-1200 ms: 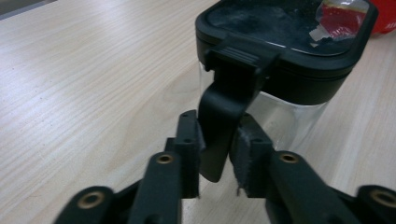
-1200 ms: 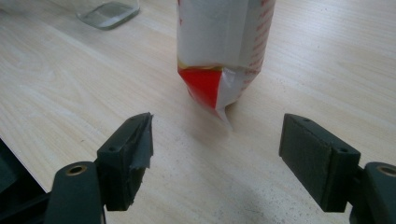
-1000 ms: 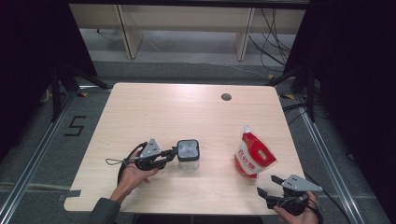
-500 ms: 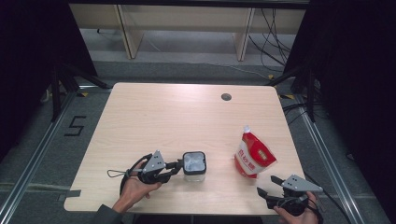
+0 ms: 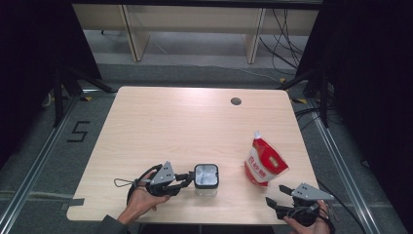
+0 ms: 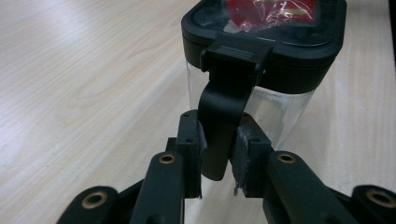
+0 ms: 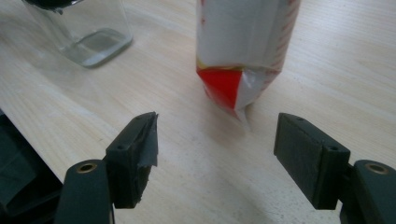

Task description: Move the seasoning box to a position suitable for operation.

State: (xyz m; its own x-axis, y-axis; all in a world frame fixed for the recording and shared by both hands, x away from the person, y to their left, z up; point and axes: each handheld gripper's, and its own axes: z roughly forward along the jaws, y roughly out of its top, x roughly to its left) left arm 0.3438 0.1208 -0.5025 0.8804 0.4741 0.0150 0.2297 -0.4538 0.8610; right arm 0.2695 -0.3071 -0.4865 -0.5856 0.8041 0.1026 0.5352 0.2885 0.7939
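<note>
- The left hand-held gripper (image 5: 187, 179) is clamped on the black latch (image 6: 224, 126) that hangs down from the lid (image 6: 299, 51) of a clear jar (image 5: 206, 178); in the left gripper view both pads press on that latch.
- The jar stands upright near the front edge of the bench (image 5: 170, 122), directly ahead of the left jaws, with the lid on.
- The latch runs top to bottom down the jar's side, and the jaws pinch it across its width, level with the bench.
- A red-and-white pouch (image 5: 264, 162) stands on its base to the right of the jar, well apart from it, spout up and tilted.
- The right hand-held gripper (image 5: 275, 204) is open with nothing between its pads and has just been closing slightly; it hangs at the front right corner of the bench.
- In the right gripper view the pouch (image 7: 243, 51) lies straight ahead of the jaws, near them but not touching, its long axis upright.
- My reading: the right hand is the nearer one to the pouch, and the left hand already has the jar.
- The next move likely turns on the latch: lifting it to free the lid while the jar stays upright.
</note>
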